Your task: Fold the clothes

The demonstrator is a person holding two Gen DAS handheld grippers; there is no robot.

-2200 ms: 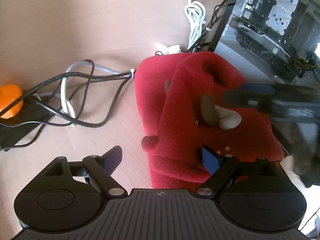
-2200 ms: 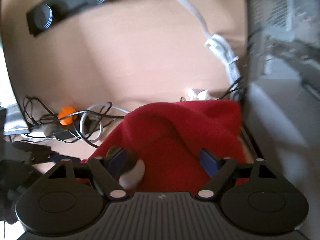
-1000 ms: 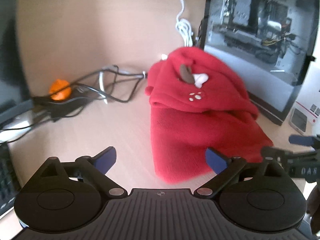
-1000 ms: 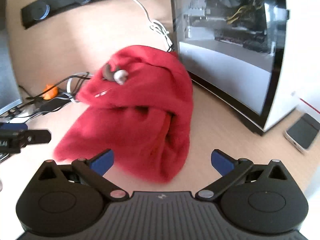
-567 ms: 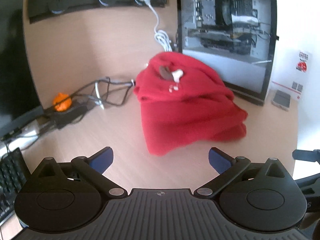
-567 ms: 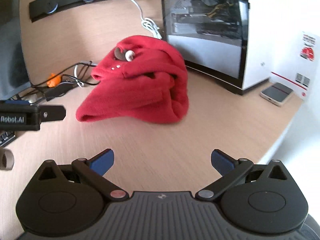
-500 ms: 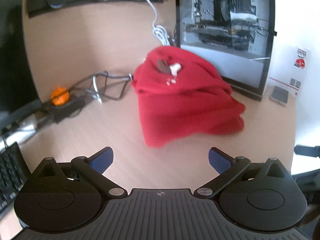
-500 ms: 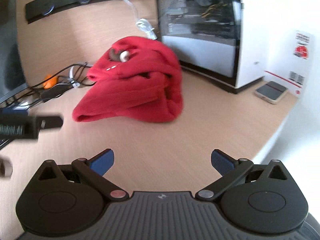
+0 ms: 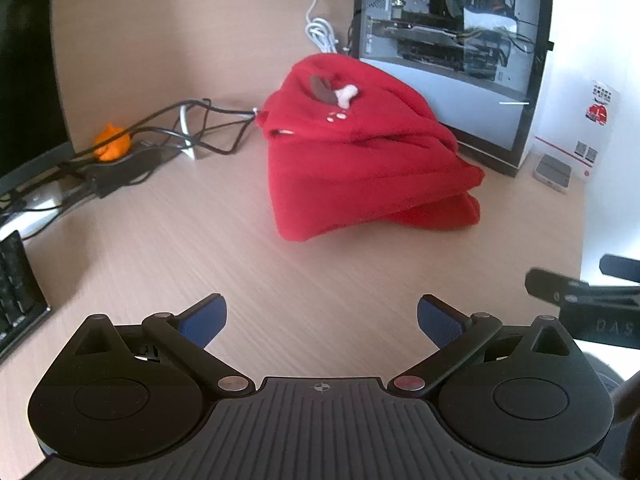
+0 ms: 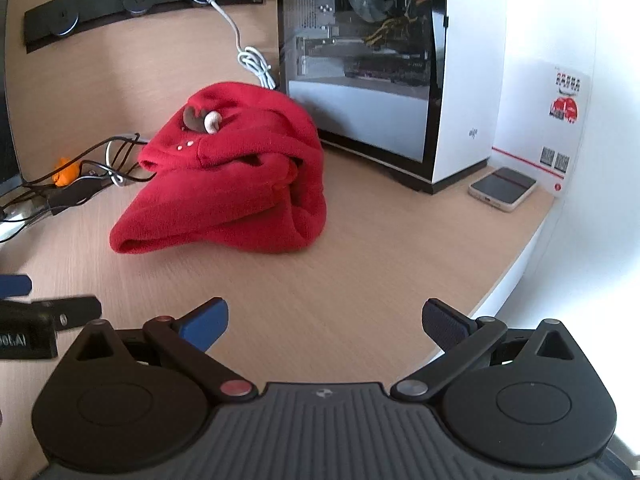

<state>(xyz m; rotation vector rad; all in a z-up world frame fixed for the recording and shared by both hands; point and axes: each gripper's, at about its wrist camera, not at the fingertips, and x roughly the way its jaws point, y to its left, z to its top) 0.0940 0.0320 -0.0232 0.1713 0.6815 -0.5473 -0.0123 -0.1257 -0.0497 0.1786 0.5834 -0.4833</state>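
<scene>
A red fleece garment [image 9: 360, 160] lies folded in a thick bundle on the wooden desk [image 9: 240, 260], with a small brown and white ornament on top. The right wrist view shows the same garment [image 10: 232, 184] from its other side. My left gripper [image 9: 320, 320] hovers over bare desk well in front of the bundle, open and holding nothing. My right gripper [image 10: 324, 320] is likewise open and empty, drawn back from the garment. Each gripper's tip shows at the edge of the other's view.
A glass-sided computer case [image 10: 360, 60] stands behind the garment. A phone [image 10: 504, 188] lies on the desk at the right, near the edge. Tangled cables [image 9: 180, 128] and an orange object [image 9: 112, 144] sit at the left, a keyboard [image 9: 16, 280] beyond them.
Both grippers have let go of the garment and pulled back from it, ending open over bare desk. The folded bundle stays in place.
</scene>
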